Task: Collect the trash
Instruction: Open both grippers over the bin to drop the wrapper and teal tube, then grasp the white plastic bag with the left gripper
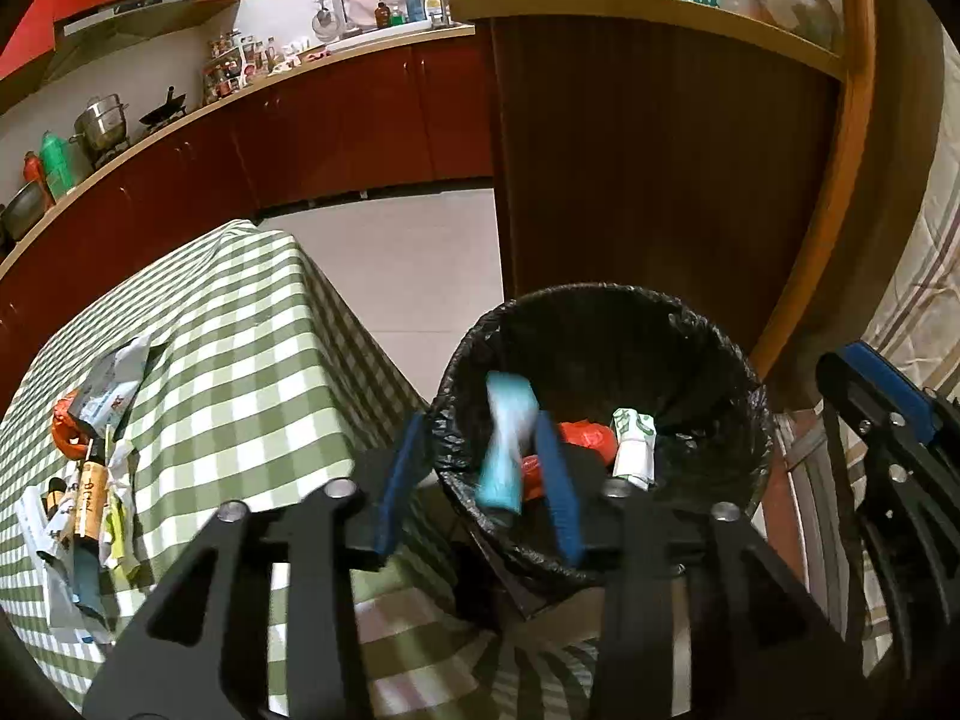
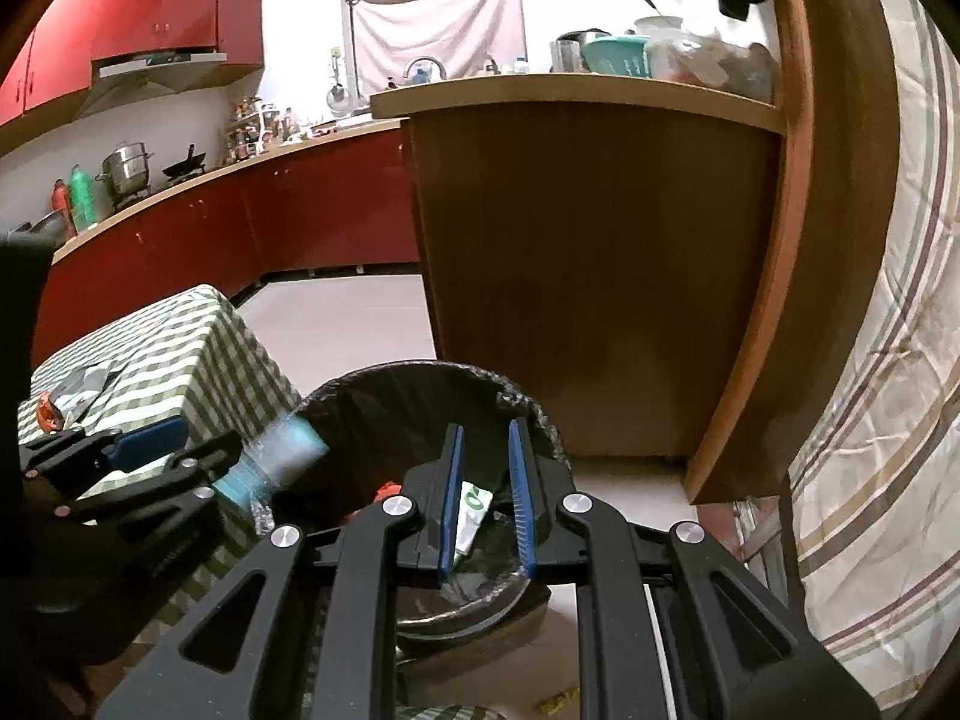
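Kitchen floor, lined bin (image 1: 708, 324): left gripper (image 1: 480, 474) spread, blurry teal packet (image 1: 504, 438) loose between pads; right gripper (image 2: 486, 498) empty, narrow gap.

I see the bin (image 1: 600, 324) standing just right of the table (image 1: 252, 324), the cabinet (image 1: 648, 156) behind it. Wrappers (image 1: 90, 480) lie on the table's left part. A bottle (image 1: 507, 438), blurred, seems just above the bin's near-left rim.
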The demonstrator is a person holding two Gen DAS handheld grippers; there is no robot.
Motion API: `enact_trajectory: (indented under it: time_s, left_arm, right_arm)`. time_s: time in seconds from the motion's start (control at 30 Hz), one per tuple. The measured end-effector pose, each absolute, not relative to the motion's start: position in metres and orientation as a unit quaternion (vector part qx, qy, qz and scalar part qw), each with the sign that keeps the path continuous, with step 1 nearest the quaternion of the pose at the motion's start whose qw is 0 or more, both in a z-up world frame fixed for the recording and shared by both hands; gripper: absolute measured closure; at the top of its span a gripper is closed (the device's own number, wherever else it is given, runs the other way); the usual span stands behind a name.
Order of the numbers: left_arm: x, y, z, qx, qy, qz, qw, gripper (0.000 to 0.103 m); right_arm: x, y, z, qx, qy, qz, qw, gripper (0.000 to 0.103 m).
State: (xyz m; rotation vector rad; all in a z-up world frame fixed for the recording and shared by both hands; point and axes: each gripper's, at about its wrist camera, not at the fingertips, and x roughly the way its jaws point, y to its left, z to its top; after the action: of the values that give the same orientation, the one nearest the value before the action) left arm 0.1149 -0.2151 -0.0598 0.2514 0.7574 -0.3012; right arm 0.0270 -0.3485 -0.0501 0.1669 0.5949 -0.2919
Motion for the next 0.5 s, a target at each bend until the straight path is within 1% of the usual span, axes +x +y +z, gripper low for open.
enact_trajectory:
  time_s: [0.1, 0.27, 0.5]
  left_arm:
    - [0.117, -0.212, -0.062, 0.116, 0.374, -0.142, 0.909, 0.055]
    - [0.117, -0.196, -0.055, 0.101, 0.377, -0.13, 0.912, 0.049]
    - [0.104, -0.145, -0.035, 0.085, 0.371, -0.09, 0.92, 0.045]
  right_arm:
    - [0.028, -0.349, -0.052, 0.083, 0.295, -0.143, 0.941, 0.087]
    - [0.029, -0.343, -0.053, 0.081, 0.297, -0.135, 0.942, 0.087]
    - [0.031, -0.317, -0.049, 0.066, 0.297, -0.104, 0.947, 0.085]
